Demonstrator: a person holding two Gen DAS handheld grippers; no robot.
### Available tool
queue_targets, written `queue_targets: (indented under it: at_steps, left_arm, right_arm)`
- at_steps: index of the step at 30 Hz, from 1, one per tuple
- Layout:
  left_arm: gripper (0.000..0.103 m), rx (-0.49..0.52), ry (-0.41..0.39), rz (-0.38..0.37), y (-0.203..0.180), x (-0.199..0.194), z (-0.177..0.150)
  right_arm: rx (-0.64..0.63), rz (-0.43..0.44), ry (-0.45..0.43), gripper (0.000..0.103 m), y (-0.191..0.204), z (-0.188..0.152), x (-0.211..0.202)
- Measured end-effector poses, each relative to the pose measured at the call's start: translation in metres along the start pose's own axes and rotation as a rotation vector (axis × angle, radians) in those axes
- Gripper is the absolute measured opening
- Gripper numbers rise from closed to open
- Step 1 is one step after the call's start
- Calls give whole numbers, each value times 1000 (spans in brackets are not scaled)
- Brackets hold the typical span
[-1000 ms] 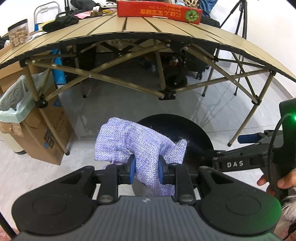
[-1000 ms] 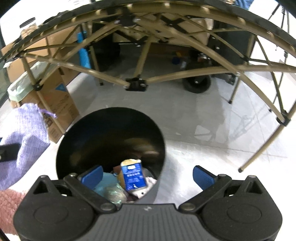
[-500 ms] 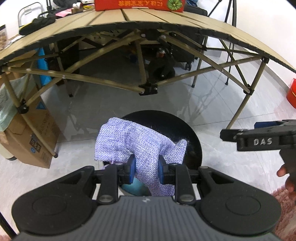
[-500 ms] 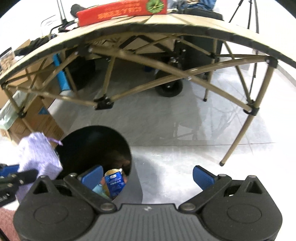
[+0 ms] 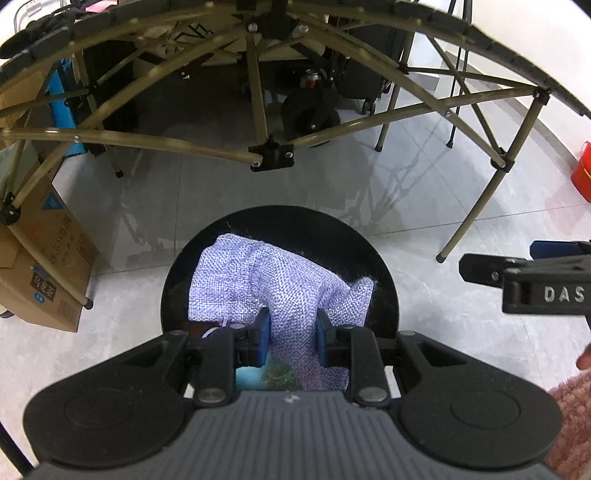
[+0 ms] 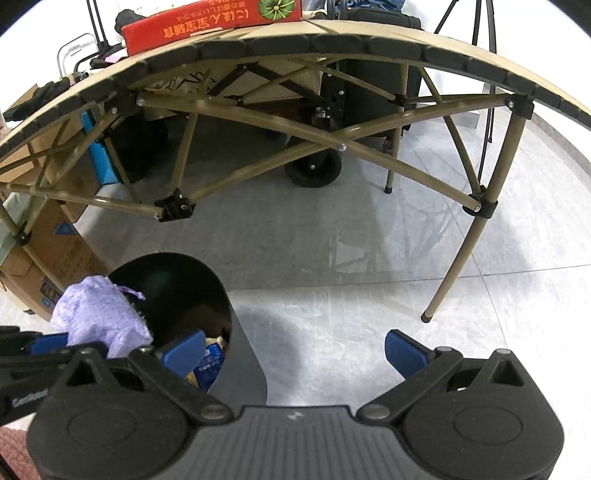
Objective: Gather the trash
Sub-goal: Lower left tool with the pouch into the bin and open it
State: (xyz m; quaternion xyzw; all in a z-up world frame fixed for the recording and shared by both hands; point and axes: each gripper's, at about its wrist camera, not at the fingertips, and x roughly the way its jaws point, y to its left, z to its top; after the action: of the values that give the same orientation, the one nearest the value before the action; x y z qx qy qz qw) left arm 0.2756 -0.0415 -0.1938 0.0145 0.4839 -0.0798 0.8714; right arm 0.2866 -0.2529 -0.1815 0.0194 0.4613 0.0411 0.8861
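Observation:
A lilac woven cloth pouch point(image 5: 266, 280) hangs pinched between the blue pads of my left gripper point(image 5: 293, 334), which is shut on it right above the mouth of the round black trash bin point(image 5: 388, 295). In the right wrist view the same pouch point(image 6: 99, 317) sits over the bin point(image 6: 243, 354) at lower left, with packets of trash point(image 6: 210, 363) inside. My right gripper point(image 6: 295, 350) stands open and holds nothing, off to the right of the bin over bare floor. Its black finger point(image 5: 517, 277) shows at the right edge of the left wrist view.
A folding camp table point(image 6: 332, 37) with tan cross-braced legs point(image 5: 269, 155) spans the view behind the bin, a red box point(image 6: 210, 22) on top. Cardboard boxes point(image 5: 40, 280) stand at the left, a wheeled cart point(image 6: 314, 170) under the table. Grey tiled floor lies to the right.
My left gripper has carried the pouch forward and down until it hangs over the bin's mouth. The right gripper has drawn away from the bin to the right, and its view now takes in the tabletop.

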Motion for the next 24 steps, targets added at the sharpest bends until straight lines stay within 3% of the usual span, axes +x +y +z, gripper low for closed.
queue_targets:
  at_steps: [10, 15, 18, 20, 24]
  left_arm:
    - [24, -20, 26, 20, 5, 26, 4]
    - [30, -31, 35, 19, 6, 31, 6]
    - [52, -40, 25, 39, 7, 30, 6]
    - [77, -57, 17, 47, 9, 28, 7]
    - [99, -83, 6, 70, 12, 25, 7]
  right_arm:
    - [-24, -2, 24, 103, 8, 2, 15]
    - [-37, 12, 26, 103, 10, 2, 17]
    - [-30, 11, 26, 103, 8, 2, 17]
    - [-23, 11, 22, 103, 6, 2, 16]
    - [-16, 22, 8, 103, 5, 1, 12]
